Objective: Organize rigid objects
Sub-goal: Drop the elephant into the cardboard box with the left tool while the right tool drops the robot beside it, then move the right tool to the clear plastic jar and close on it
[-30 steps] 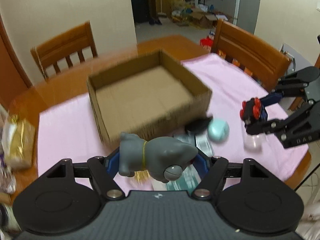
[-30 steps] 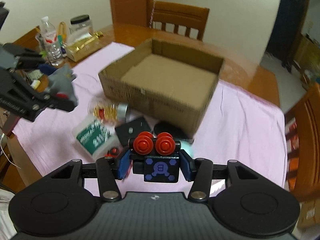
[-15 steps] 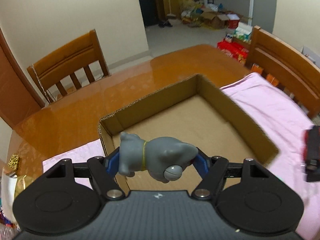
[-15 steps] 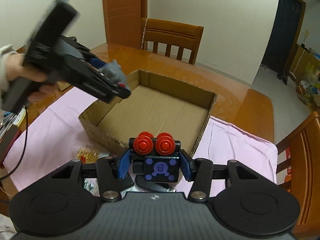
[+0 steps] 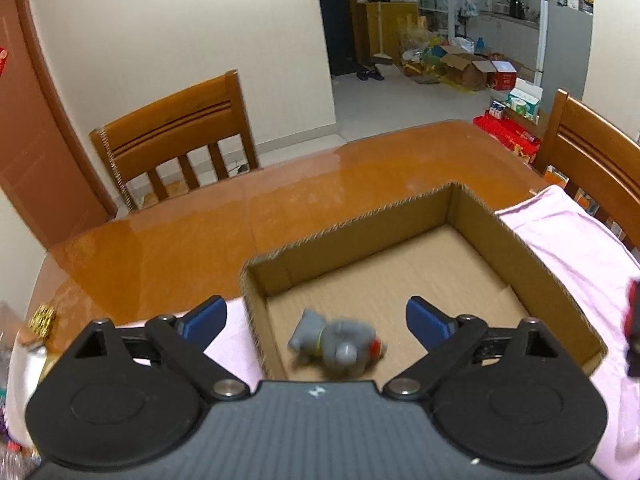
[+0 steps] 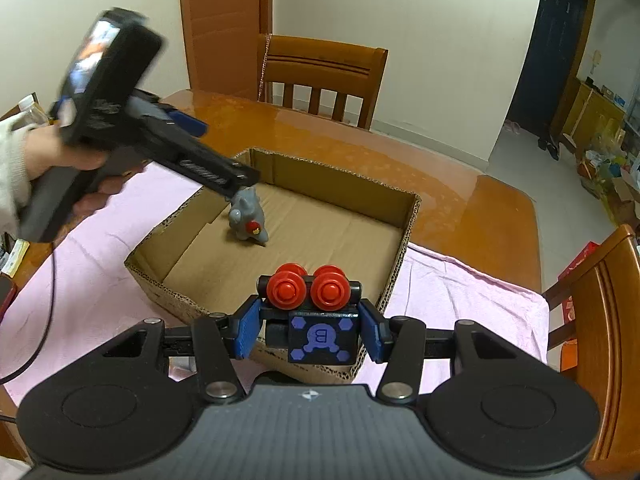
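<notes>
— While the left tool [image 5: 316, 318] hangs over the near left corner of the cardboard box [image 6: 336, 184], how many toys can be counted?

— Two. One grey animal figure [image 6: 249, 218] lies on the box floor near that corner, blurred in the left wrist view. One black toy with two red knobs [image 6: 310, 312] sits in the right tool [image 6: 311, 330].

— And the tools themselves?

— Two, each in a person's hand; the left hand [image 6: 72, 164] with a pale sleeve shows in the right wrist view. The left tool's jaws are opening, spread wide, and the grey figure is below them, free of the blue pads [image 5: 206, 316]. The right tool is clamped on the black toy, both blue pads pressing its sides, just above the box's near wall.

— What surrounds the box?

— One pink cloth [image 6: 460, 292] under it, spread on the glossy brown worktop [image 5: 168, 236]. Two wooden chairs stand at the worktop: one at the far side [image 5: 176, 140], one at the right edge [image 5: 592, 160]. A brown door [image 6: 224, 20] is behind. Some bottles and packets sit at the worktop's left edge, too cropped to count.

— Does anything block the view?

— The left tool's body crosses the box's left corner in the right wrist view, and the black toy hides part of the near wall.
</notes>
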The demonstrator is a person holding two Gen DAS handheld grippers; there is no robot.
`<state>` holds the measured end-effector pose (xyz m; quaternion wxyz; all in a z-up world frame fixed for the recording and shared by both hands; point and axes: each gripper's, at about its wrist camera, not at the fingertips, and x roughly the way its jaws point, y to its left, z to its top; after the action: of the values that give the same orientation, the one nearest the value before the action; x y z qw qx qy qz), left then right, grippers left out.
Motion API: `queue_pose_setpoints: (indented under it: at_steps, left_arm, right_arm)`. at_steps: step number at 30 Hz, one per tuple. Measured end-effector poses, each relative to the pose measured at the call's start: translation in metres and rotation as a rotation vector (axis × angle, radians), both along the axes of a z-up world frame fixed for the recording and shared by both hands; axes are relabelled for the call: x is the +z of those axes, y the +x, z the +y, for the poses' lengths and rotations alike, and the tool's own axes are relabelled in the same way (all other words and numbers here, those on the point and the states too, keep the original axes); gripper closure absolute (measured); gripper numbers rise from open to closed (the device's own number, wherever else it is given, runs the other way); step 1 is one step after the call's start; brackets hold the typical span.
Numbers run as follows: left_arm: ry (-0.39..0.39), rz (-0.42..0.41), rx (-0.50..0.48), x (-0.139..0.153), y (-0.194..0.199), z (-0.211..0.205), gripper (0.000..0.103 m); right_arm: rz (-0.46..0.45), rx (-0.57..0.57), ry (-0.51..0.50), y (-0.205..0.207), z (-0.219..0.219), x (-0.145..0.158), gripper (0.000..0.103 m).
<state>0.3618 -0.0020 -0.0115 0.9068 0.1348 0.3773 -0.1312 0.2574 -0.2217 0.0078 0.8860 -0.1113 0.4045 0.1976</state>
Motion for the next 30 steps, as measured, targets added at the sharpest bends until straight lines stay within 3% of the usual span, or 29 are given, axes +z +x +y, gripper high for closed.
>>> queue_pose_setpoints:
  at_steps: [8, 15, 16, 17, 18, 19, 21, 30]
  left_arm:
    - [-0.041, 0.008, 0.085, 0.005, -0.046, 0.031, 0.002]
    - [-0.059, 0.000, 0.204, 0.001, -0.078, 0.053, 0.002]
    - [-0.067, 0.003, 0.214, 0.000, -0.082, 0.054, 0.002]
    - [-0.074, 0.003, 0.222, -0.001, -0.085, 0.056, 0.002]
    - [-0.078, 0.005, 0.226, -0.002, -0.087, 0.056, 0.002]
    - [-0.081, 0.011, 0.229, -0.004, -0.089, 0.056, 0.002]
    - [-0.085, 0.025, 0.235, -0.008, -0.095, 0.056, 0.002]
    - [-0.074, 0.023, 0.234, -0.013, -0.119, 0.045, 0.002]
  right_arm:
    - [0.007, 0.028, -0.020, 0.026, 0.010, -0.003, 0.047]
    - [0.014, 0.016, -0.062, 0.078, 0.024, -0.010, 0.046]
    - [0.016, 0.008, -0.064, 0.088, 0.027, -0.011, 0.045]
    - [0.014, 0.001, -0.060, 0.094, 0.027, -0.011, 0.033]
    - [0.006, -0.009, -0.055, 0.097, 0.028, -0.010, 0.013]
    - [-0.010, -0.018, -0.048, 0.098, 0.028, -0.009, 0.002]
    - [-0.046, -0.021, -0.027, 0.095, 0.026, -0.005, 0.000]
    - [-0.039, -0.043, -0.017, 0.065, 0.013, -0.001, 0.000]
